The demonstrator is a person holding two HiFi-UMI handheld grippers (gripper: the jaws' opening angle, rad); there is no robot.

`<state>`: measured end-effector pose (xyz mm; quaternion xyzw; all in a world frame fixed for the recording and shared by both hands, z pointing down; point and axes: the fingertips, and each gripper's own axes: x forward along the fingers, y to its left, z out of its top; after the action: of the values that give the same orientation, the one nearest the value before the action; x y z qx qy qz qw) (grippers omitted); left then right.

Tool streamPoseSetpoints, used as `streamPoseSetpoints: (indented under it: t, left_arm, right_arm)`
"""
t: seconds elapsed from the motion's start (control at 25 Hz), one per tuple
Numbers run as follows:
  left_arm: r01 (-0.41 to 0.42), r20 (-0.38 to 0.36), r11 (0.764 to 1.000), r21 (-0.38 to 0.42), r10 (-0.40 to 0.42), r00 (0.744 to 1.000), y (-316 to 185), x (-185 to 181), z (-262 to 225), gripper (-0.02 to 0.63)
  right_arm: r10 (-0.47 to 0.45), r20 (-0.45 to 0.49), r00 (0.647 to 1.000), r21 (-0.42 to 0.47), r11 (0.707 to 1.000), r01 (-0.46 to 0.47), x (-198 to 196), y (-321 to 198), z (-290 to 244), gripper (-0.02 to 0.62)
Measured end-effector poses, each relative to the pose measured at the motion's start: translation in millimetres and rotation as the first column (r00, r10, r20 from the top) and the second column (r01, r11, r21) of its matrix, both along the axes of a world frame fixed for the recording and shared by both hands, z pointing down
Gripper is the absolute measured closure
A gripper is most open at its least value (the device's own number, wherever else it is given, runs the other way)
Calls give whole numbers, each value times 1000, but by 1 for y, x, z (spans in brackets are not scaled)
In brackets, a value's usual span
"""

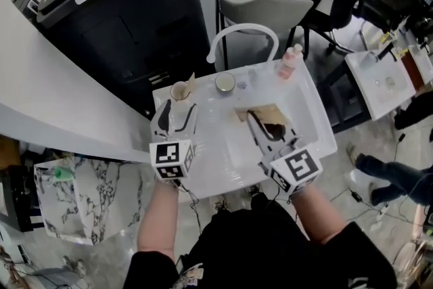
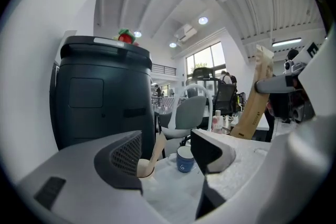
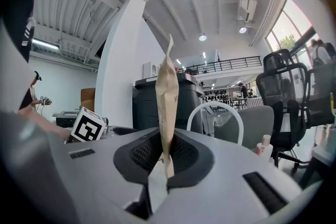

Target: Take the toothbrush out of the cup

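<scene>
An open workshop floor surrounds a white moulded washbasin unit (image 1: 316, 120) backed by a tall dark bin (image 1: 135, 30). The item judged to be the toothbrush, a slim tan paper-sleeved stick (image 1: 191, 81) (image 2: 157, 147), stands in a small tan cup (image 1: 179, 90) (image 2: 144, 168) at the back left corner of the unit's deck and leans towards the right rim of that cup. It is not yet out. The left gripper (image 1: 177, 112) (image 2: 170, 162) sits low just in front of the cup. Its jaws are well apart and grip nothing; one pad is close beside the cup wall and the stick shows in the gap, an approach suited to pinching the stick above the rim. The right gripper (image 1: 267, 128) (image 3: 165, 157) is over the basin near the front edge, jaws closed onto the lower end of a long flat kraft-paper packet (image 1: 260, 112) (image 3: 168, 107). The packet is held upright, presumably to keep it out of the bowl and out of the left side's way. Its contents cannot be determined. A round blue cup (image 1: 224, 82) (image 2: 184, 159) stands along the back edge near the tan cup, and a small pink bottle (image 1: 291, 61) stands at the back right corner beside the white arched tap (image 1: 243, 30).
</scene>
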<state>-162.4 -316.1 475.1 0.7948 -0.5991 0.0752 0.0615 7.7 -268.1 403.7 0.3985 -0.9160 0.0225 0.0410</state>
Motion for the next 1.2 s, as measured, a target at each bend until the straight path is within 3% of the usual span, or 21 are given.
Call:
streamPoseSetpoints:
  t: [0.84,0.96,1.2]
  left_arm:
    - [33,209,982,-188,7,978,-102,-7,121,338]
    - [47,233,978,-202,1,973,-108,-8,132,360]
    - [69,261,977,-204,-13,965,-113,-11,139,452]
  right_arm:
    - [71,-45,996,-90,993,-75,24,-36,38,572]
    - [90,-59,994,-135,986,-98,29,-40,45,572]
    - [86,-52,995,-115,989,-92,34,-47,49,572]
